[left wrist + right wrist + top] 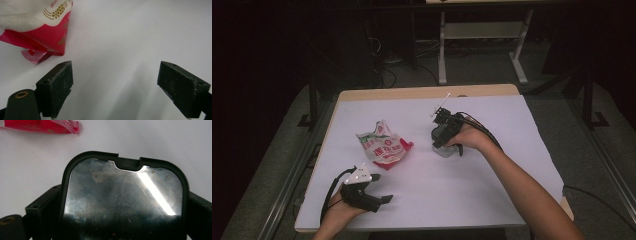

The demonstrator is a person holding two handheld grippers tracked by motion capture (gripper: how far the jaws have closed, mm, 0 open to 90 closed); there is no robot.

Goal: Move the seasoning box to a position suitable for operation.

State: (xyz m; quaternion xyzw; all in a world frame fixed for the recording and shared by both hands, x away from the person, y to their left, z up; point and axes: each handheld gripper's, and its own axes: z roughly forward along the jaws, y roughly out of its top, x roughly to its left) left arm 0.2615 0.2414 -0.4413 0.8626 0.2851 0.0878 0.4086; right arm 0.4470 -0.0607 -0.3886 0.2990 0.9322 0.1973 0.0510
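White sheet (492, 180) covers the table; dark room at twelve o'clock. Right gripper (447, 145) clamps a lidded box (122, 202); left gripper (384, 200) gapes wide.

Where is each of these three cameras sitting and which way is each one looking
High view: above the person's side, looking forward and down at the table; both forearms, left gripper, right gripper.
Left gripper view: rides the left gripper, looking along its spread jaws over bare tabletop toward the snack bag.
Right gripper view: rides the right gripper, looking along its jaws, which flank a shiny black-rimmed container.
Shared: the snack bag appears in all three.
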